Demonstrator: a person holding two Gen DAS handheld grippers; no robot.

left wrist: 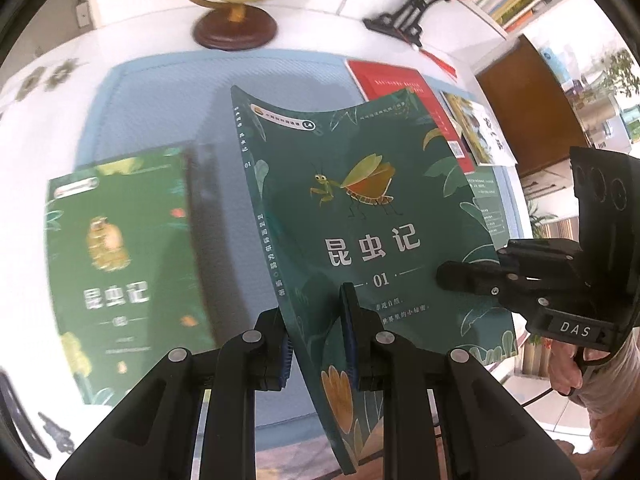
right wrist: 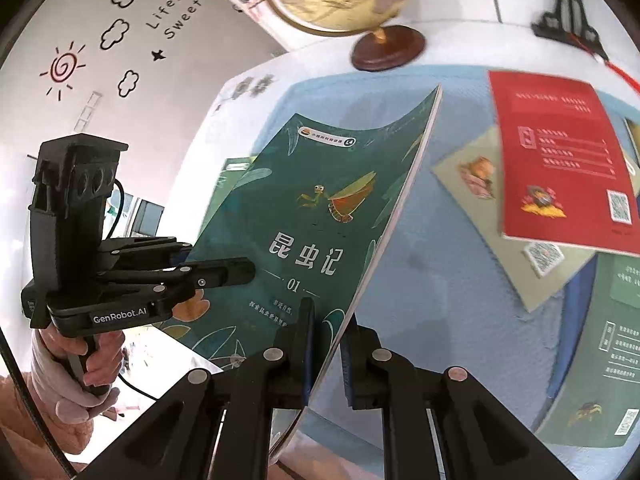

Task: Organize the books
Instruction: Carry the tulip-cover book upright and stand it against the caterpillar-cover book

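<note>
A dark green book with a mantis on its cover hangs tilted above the blue mat, bowed between both grippers. My left gripper is shut on its lower edge near the spine. The right gripper pinches its right side. In the right wrist view the same book stands edge-on, with my right gripper shut on its lower corner by the page edge. There the left gripper clamps the cover from the left, held by a gloved hand.
A second green book lies flat on the mat's left. A red book overlaps an olive one, with a green back cover nearer. A globe and a black ornament stand sit behind the mat.
</note>
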